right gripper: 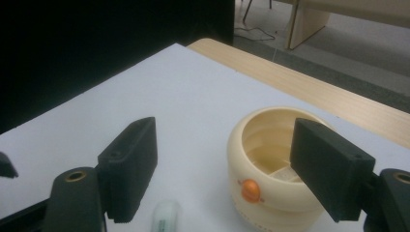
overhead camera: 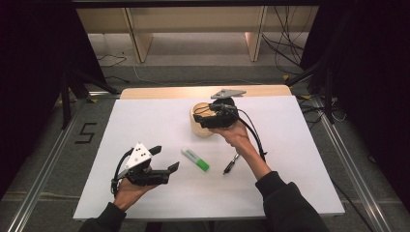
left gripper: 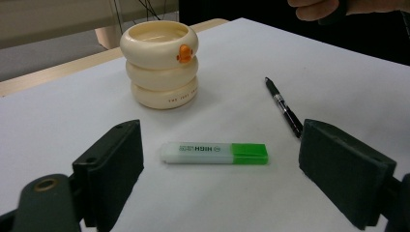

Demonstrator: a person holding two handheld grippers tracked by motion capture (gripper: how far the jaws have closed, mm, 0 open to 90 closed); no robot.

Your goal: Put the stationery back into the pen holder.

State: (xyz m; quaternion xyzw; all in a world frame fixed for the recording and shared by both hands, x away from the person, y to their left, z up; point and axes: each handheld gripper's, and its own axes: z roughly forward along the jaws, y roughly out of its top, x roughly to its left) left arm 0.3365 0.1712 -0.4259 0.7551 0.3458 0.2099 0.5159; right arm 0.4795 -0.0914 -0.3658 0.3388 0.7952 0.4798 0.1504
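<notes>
Cream holder (overhead camera: pixel 200 121): on desk (overhead camera: pixel 145 125), right tool (overhead camera: pixel 203 117) above, released. Green highlighter (overhead camera: pixel 195 159), black pen (overhead camera: pixel 231 164) beside; left tool (overhead camera: pixel 164 159) released, empty.

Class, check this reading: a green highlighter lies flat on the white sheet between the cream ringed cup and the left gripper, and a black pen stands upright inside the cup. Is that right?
One detail is wrong. The black pen is not in the cream ringed cup; it lies flat on the white sheet, to the right of the green highlighter, as the left gripper view shows. The highlighter does lie between the cup and the left gripper.
</notes>
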